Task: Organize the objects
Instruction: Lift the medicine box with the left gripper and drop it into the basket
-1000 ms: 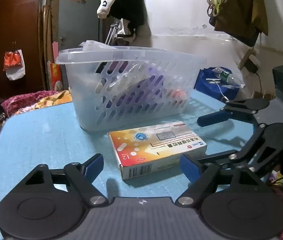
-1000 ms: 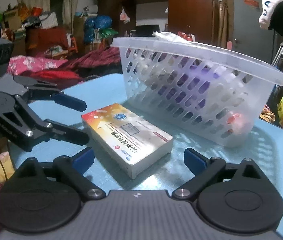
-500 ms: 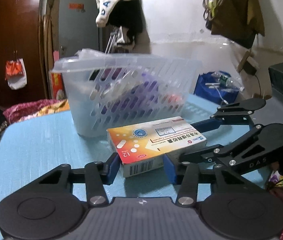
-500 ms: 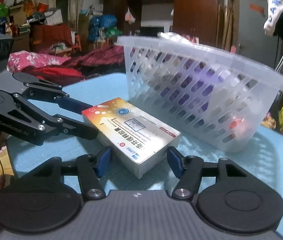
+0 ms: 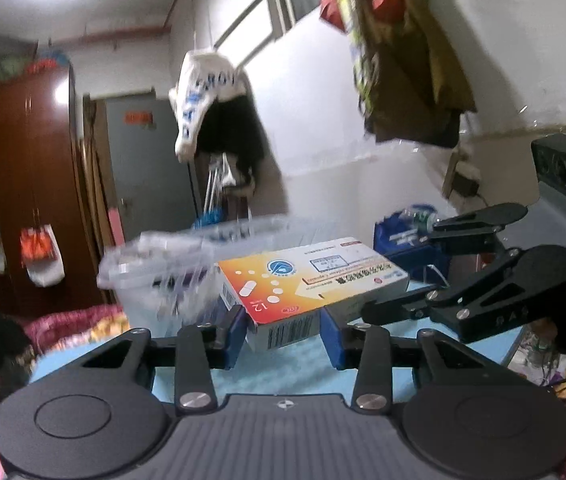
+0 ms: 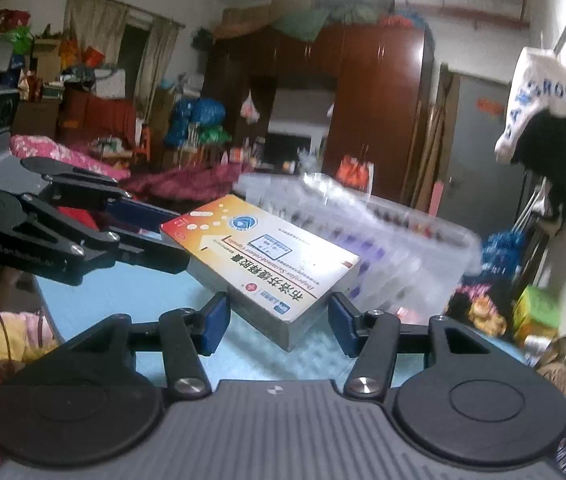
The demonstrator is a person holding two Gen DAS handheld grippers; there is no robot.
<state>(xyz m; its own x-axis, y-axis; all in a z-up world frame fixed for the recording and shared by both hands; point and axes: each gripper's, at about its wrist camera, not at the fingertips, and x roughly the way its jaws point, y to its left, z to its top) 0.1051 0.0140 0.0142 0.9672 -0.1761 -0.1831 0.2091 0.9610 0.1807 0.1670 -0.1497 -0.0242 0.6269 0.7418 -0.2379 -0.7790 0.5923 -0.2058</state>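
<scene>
An orange-and-white medicine box (image 5: 311, 276) is held by both grippers, one at each end, lifted above the blue table (image 5: 295, 368). My left gripper (image 5: 283, 330) is shut on its barcode end. My right gripper (image 6: 279, 320) is shut on the other end of the box (image 6: 267, 256). A clear plastic basket (image 5: 155, 276) with several items inside stands just behind the box; it shows blurred in the right wrist view (image 6: 399, 248). The right gripper's fingers (image 5: 483, 296) show at the right of the left wrist view.
A wardrobe (image 5: 31, 184) and a door (image 5: 147, 168) stand behind the table. Clothes (image 5: 215, 112) hang on the wall. Bags and clutter (image 6: 523, 312) lie past the table's right side. Bedding (image 6: 63, 156) lies beyond the far left.
Both grippers closed on the ends of the medicine box and lifted it off the table. The views tilted upward, and the basket now sits lower behind the box.
</scene>
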